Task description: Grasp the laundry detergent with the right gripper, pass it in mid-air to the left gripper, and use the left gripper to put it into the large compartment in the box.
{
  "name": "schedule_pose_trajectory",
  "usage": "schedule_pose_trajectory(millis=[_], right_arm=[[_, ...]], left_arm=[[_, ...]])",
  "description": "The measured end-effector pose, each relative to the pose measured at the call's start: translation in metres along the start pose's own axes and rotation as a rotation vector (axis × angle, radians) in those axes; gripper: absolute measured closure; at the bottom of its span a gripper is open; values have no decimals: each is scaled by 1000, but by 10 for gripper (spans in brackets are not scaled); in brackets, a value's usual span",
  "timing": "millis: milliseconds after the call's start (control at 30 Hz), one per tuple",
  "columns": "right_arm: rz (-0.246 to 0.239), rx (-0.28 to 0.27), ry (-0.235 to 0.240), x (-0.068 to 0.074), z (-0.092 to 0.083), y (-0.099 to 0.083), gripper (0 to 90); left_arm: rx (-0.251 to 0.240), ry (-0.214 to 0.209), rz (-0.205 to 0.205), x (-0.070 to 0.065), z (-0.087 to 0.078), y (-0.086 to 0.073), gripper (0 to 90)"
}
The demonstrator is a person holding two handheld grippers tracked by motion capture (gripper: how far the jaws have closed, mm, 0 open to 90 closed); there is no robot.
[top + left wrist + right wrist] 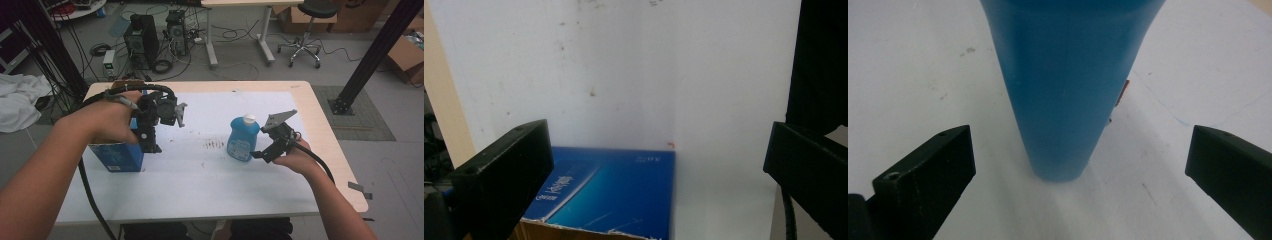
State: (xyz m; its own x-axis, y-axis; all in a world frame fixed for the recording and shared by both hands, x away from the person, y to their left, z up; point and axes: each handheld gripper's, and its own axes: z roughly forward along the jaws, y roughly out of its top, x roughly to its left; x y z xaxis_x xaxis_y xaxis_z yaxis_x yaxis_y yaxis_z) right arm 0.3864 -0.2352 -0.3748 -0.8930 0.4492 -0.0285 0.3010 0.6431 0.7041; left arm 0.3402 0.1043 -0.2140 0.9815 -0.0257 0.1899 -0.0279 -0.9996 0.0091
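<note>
A blue bottle [243,139] with a white cap stands upright on the white sheet [210,170], right of centre. My right gripper [257,154] sits just to its right, open, jaws pointed at the bottle's lower part. In the right gripper view the blue bottle [1068,90] stands a little ahead of the spread jaws, untouched. A blue box [116,156] rests on the sheet at the left. My left gripper [150,146] hovers over its right end, pointing down and open. The left gripper view looks down on the blue box [609,190] between the wide jaws.
The wooden table [330,150] carries the white sheet, which has small brown marks [215,145] near its middle. On the floor behind stand computer towers [142,37], cables and a stool [307,30]. A black post [370,55] rises at the right.
</note>
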Motion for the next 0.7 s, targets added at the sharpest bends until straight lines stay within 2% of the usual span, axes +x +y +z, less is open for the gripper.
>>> schedule_pose_trajectory(millis=[300, 700], right_arm=[[43, -162, -28, 3, 12, -7, 0], [50, -251, -58, 11, 34, -10, 0]], left_arm=[[1, 1, 5, -1, -1, 2, 1], [4, 6, 2, -2, -2, 0, 1]])
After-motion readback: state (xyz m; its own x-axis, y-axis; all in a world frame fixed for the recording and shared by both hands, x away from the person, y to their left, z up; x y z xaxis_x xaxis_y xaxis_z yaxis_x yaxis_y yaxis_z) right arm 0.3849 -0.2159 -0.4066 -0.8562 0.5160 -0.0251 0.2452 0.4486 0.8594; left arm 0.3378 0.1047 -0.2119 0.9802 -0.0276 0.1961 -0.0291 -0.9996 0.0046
